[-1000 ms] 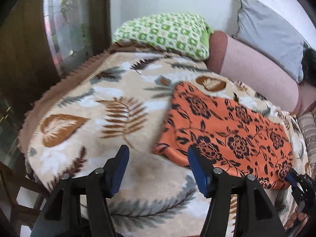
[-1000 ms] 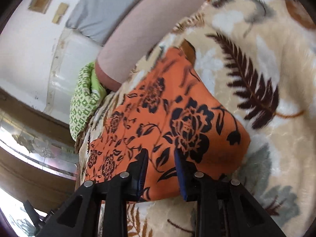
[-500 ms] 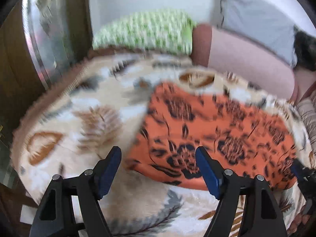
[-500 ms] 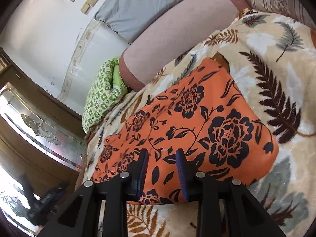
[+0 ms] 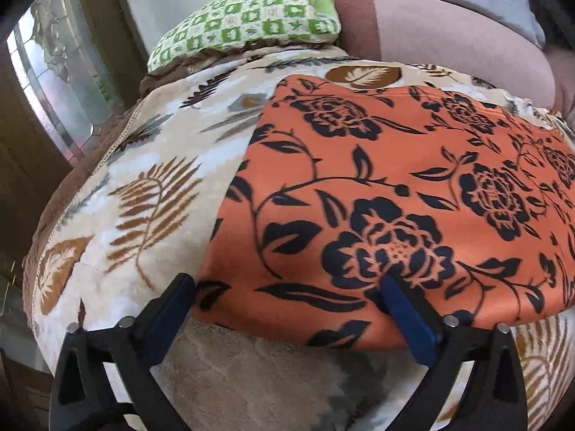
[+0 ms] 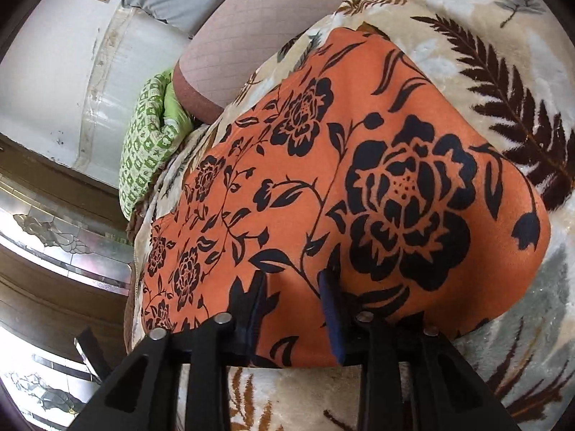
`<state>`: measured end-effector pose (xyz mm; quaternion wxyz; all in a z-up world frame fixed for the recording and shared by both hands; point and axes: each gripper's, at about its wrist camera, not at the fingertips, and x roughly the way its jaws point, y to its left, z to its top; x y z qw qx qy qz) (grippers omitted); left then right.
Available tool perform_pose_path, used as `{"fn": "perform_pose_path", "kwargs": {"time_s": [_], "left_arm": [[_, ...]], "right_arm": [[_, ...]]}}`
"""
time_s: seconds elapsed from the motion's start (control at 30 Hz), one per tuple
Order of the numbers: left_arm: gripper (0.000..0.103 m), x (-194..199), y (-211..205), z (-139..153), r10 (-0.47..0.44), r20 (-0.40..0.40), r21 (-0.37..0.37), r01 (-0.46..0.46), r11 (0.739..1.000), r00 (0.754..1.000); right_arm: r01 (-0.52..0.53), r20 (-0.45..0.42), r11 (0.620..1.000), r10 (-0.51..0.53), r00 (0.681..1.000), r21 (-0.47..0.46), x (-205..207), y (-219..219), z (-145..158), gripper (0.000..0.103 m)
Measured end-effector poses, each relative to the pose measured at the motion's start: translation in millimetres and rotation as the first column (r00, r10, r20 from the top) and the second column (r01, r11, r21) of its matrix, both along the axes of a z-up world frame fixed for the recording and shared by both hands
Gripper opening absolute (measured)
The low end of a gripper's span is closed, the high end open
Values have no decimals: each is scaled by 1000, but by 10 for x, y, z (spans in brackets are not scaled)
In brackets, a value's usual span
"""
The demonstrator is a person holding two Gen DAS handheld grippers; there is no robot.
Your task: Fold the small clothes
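left gripper [image 5: 287,294] low over the near edge of the orange floral cloth [image 5: 395,179], jaws opening wide w/ the cloth's near left corner between them, pads not pressing. right gripper [image 6: 294,287] at the cloth's near right edge, jaws opening too, fabric between them but not pinched. cloth lies flat on the leaf-print blanket [image 5: 143,197], green checked pillow [image 5: 251,14] & pink bolster [image 5: 449,36] at the far end.

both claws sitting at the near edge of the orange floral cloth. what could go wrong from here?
1. The left claw is opening wide across the orange cloth's near corner, so it may pinch the plush leaf-print blanket too.
2. The right claw is opening narrower over the same edge, with no grip visible; it may catch one layer only, skewing the fold.
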<state>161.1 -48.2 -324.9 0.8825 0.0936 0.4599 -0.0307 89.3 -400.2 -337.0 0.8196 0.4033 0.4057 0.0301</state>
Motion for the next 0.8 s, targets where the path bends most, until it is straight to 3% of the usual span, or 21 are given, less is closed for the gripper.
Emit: {"fn": "perform_pose_path", "kwargs": {"time_s": [0.07,0.17,0.43,0.53,0.67,0.73,0.8], "left_arm": [[103,87,103,8,26,-47,-67,-29,997,999],[103,111,146,-6,29,-64,-93,-35,995,998],[103,102,127,-8,31,-60,-86,-36,996,998],[103,102,123,-7,36,-60,-82,-41,996,998],[103,104,125,-6,36,-60,-83,-41,996,998],[103,103,123,-5,36,-58,-81,-41,996,998],[103,100,124,-4,36,-54,-81,-40,996,998]], "right_arm": [[-67,42,997,68,997,-29,61,130,78,83],[-137,19,973,143,990,-184,151,407,163,97],[-103,-29,942,99,995,-320,222,607,160,99],[-109,-64,890,90,994,-442,253,763,150,101],[-115,-122,773,50,991,-624,340,1058,88,103],[-104,-126,755,29,992,-647,349,1092,82,103],[-90,-127,768,11,992,-635,348,1056,89,103]]}}
